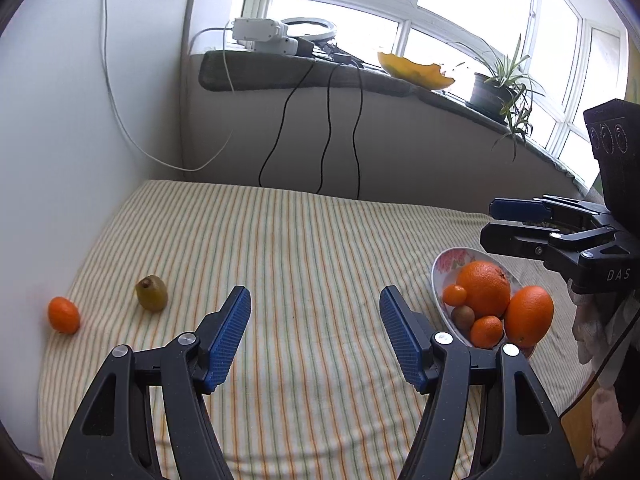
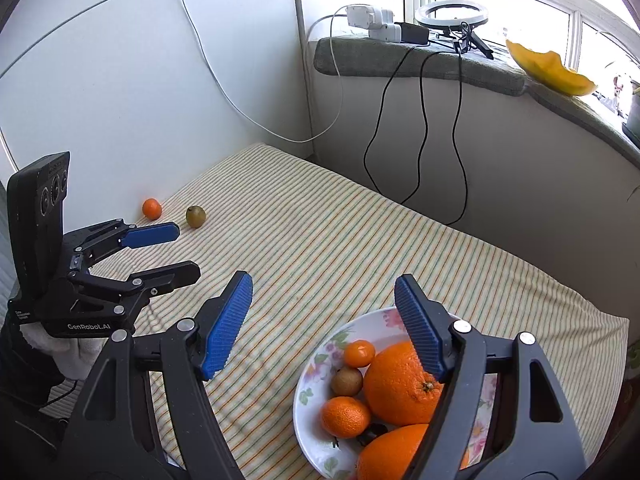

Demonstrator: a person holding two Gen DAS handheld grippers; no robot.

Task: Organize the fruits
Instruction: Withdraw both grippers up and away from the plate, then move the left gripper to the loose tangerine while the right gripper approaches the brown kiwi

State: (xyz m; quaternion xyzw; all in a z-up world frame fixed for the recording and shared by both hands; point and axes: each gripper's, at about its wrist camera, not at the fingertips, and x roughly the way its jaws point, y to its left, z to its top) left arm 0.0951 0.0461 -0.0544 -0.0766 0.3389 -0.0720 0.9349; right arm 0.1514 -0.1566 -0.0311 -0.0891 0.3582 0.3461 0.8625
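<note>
A flowered white plate (image 1: 439,265) (image 2: 308,376) holds two large oranges (image 1: 484,289) (image 2: 400,388), two small mandarins (image 1: 455,295) (image 2: 359,354) and a kiwi (image 1: 463,317) (image 2: 346,381). A loose mandarin (image 1: 63,315) (image 2: 152,209) and a loose kiwi (image 1: 151,293) (image 2: 195,216) lie at the far left of the striped cloth. My left gripper (image 1: 315,300) (image 2: 188,251) is open and empty over the cloth's middle. My right gripper (image 2: 324,284) (image 1: 490,222) is open and empty, just above the plate's left rim.
The striped cloth (image 1: 304,248) covers a table against a white wall (image 1: 60,120). Black cables (image 1: 328,128) hang from a grey sill (image 1: 280,72) with a power strip, ring light (image 2: 452,12), melon slice (image 1: 416,70) and potted plant (image 1: 500,84).
</note>
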